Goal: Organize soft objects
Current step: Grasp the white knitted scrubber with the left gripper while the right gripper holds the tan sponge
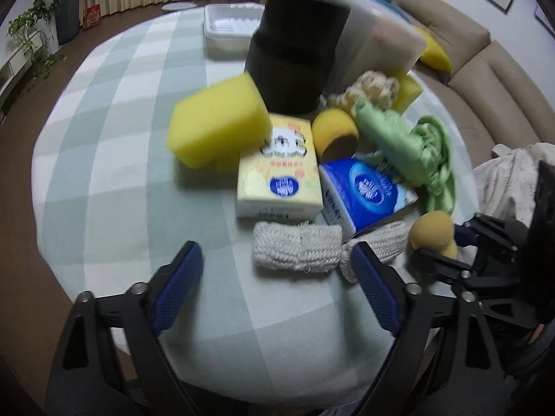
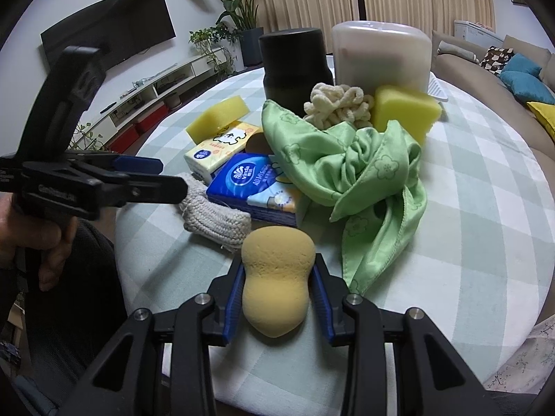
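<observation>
Right wrist view: tan peanut-shaped sponge (image 2: pixel 275 277) pinched at waist between right gripper (image 2: pixel 277 298) fingers, porous surface, lower end past pads. Just behind sponge: knitted cream cloth (image 2: pixel 215 218), blue tissue pack (image 2: pixel 253 187), green flowered cloth (image 2: pixel 360 176). Further behind sponge: yellow sponge block (image 2: pixel 404 111), black canister (image 2: pixel 295 66). All on checked counter (image 2: pixel 485 208). Left gripper (image 1: pixel 277 277) fingers spread wide, holding nothing. Left wrist view blurred; pack print unreadable, sponge partly hidden by right gripper.

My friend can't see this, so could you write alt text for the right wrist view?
The right gripper squeezes a tan sponge between its blue-padded fingers above a checked table. Behind lie a green cloth, tissue packs and yellow sponges.
</observation>
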Tool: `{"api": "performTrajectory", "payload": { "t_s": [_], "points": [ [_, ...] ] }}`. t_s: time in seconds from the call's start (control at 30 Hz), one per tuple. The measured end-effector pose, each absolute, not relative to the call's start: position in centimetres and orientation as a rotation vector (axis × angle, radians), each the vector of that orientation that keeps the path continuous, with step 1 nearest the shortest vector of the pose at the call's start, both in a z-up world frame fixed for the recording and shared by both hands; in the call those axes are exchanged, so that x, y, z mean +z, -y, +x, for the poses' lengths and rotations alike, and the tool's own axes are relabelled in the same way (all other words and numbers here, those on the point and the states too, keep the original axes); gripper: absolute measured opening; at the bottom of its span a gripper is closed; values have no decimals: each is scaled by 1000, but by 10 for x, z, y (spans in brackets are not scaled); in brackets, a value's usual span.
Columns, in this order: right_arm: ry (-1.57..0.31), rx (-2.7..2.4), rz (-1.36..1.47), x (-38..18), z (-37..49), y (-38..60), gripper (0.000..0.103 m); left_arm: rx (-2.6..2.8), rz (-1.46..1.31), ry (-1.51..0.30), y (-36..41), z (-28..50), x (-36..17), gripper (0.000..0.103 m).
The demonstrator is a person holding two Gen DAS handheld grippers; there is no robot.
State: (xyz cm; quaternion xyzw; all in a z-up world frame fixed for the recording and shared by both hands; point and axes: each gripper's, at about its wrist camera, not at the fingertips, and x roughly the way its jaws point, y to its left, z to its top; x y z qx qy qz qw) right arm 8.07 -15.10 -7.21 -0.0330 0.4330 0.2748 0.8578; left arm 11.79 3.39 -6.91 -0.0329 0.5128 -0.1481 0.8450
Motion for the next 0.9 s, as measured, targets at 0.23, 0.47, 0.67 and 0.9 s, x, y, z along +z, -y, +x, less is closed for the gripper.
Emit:
{"api": "performTrajectory", "payload": {
  "t_s": [0.23,0.47,0.67,0.9],
  "points": [
    [-910,576,-72,-72,81,151,39,-273,-78,-1085,-36,121,-69,84],
    [-910,576,-72,-72,81,151,39,-302,-21,-1090,-29,120,-70,75],
    [-910,576,-72,-72,81,151,39,-350,10,-1088,-16,123,-69,61],
    [-910,576,-73,-72,81,151,39,-339,20,-1080,-15,117,-69,61]
  ]
}}
